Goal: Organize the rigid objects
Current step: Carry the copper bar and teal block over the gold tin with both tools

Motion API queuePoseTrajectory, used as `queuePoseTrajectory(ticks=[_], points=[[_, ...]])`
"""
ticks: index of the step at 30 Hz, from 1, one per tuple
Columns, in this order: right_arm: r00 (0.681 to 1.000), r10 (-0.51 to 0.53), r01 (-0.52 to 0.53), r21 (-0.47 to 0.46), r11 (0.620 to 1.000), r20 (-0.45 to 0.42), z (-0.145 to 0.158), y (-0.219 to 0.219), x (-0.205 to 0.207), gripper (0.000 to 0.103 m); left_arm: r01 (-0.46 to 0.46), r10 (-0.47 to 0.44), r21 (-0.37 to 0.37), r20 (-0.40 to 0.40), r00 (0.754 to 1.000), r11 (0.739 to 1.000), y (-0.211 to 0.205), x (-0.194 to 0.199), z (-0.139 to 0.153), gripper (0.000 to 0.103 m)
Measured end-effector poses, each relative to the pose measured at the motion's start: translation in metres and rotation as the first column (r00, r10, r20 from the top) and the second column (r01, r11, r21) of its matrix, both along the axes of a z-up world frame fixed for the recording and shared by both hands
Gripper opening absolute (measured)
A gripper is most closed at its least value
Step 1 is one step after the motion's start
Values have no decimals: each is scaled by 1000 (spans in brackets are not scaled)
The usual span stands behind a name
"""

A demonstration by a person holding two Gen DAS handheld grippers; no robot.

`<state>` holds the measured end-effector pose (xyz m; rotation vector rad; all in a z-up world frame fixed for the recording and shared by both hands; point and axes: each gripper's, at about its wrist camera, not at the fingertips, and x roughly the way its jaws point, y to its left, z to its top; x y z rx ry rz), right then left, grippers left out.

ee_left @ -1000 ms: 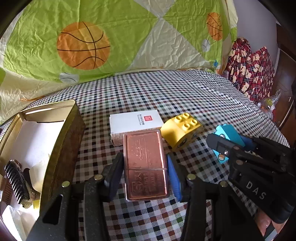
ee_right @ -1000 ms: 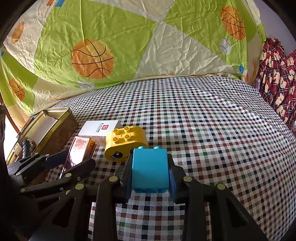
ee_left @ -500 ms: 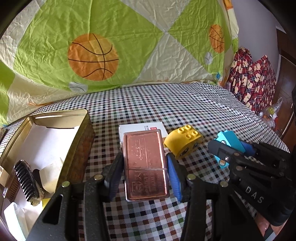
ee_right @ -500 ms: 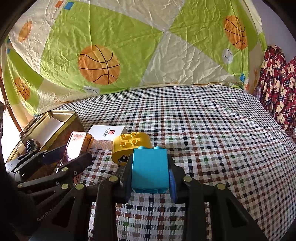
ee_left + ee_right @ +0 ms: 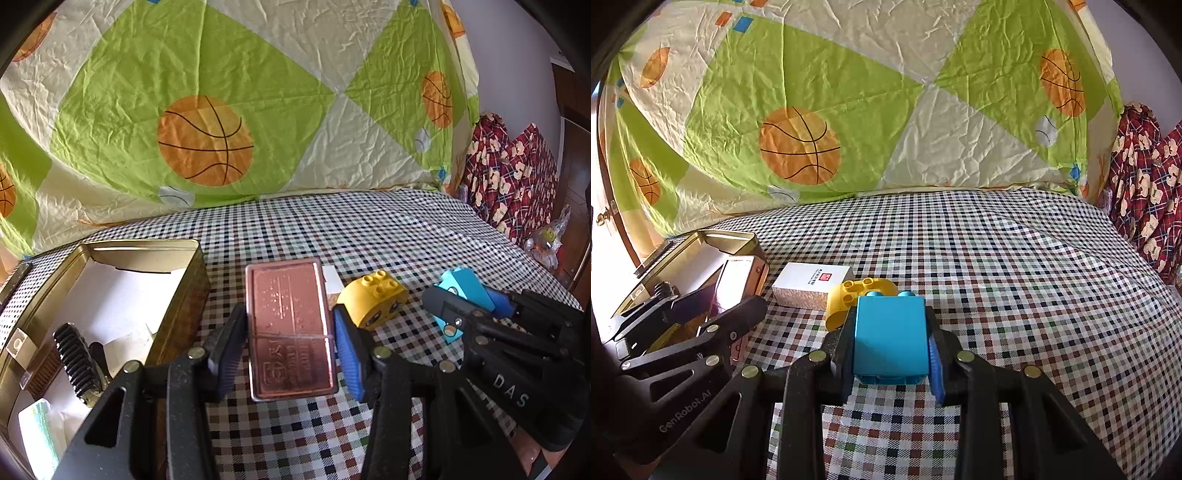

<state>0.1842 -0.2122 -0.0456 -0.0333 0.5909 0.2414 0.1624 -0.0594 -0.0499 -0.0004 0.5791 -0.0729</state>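
— What do your jaws hold?
— Your left gripper [image 5: 290, 341] pinches the copper tin [image 5: 290, 328], just right of the open gold box [image 5: 110, 288]. Your right gripper [image 5: 891, 345] clamps the blue block [image 5: 891, 334], above the checked cloth [image 5: 1015, 266], near the yellow block [image 5: 849, 301] and white box [image 5: 810, 284].

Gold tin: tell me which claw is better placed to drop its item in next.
Left. The left claw grips the copper case right beside the open gold tin; the right claw, holding the blue block, is farther away.
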Motion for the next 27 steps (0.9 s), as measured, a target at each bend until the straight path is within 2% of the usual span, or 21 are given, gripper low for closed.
queuePoseTrajectory(ticks=[7, 27], points=[[1000, 0, 0, 3, 1000, 24, 3, -2, -4, 34, -14, 14, 13, 38, 999, 1000, -1, -8, 4, 46], [994, 5, -7, 13, 1000, 108, 11, -3, -19, 34, -57, 59, -19, 139, 989, 998, 7, -27, 13, 46]])
